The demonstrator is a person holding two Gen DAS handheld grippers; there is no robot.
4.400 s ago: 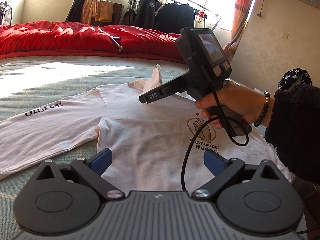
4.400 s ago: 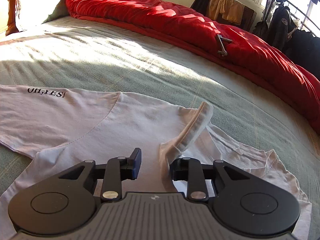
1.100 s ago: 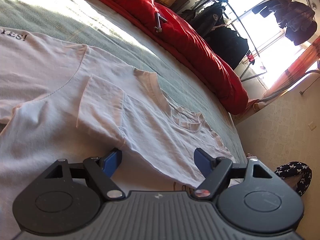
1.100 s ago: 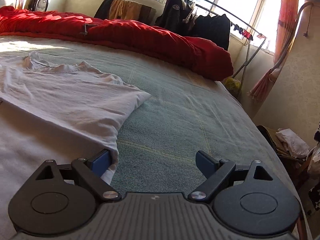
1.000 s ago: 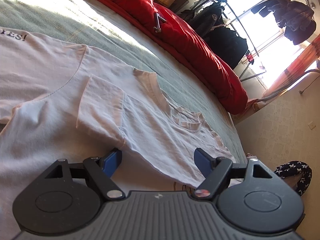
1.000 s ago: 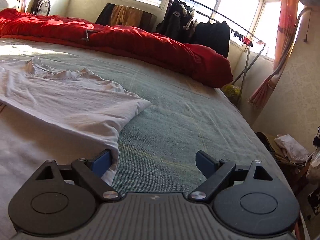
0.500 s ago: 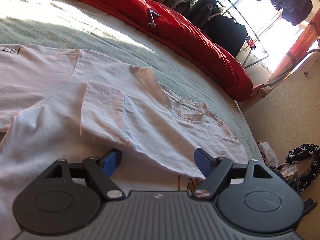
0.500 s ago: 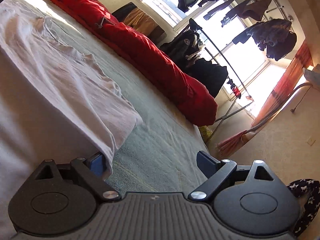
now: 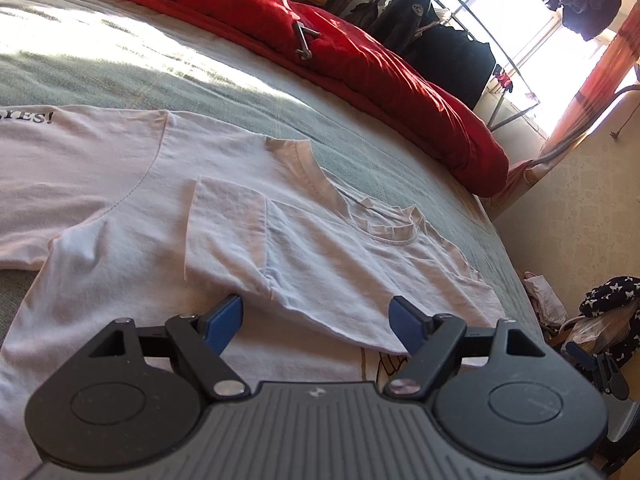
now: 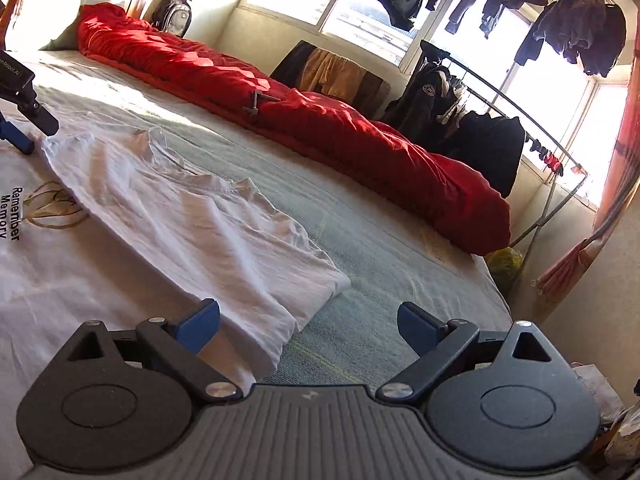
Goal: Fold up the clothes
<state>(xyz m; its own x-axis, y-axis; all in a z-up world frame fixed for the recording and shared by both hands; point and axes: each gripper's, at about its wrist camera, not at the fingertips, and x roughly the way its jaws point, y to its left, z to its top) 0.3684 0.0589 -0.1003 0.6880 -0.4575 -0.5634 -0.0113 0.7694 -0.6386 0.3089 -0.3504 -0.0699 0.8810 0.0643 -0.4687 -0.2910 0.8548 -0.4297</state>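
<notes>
White long-sleeve T-shirt [image 9: 132,208] lies on the green bed [image 9: 120,68], its right side and sleeve [image 9: 320,252] now folded inward over the chest; 4.4 s ago it lay spread flat, with the right gripper [image 10: 308,320] pinching the collar. So one side fold is laid; the "OH,YES!" sleeve [image 9: 60,140] lies outstretched. Both grippers hover low with jaws released, holding nothing; left gripper [image 9: 318,316] sits over the folded edge. Since 1.1 s ago, only the views tilted.

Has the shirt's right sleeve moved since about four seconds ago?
Yes. The sleeve now lies folded inward across the shirt chest; before, that side was spread flat toward the bed edge, away from the red duvet.
</notes>
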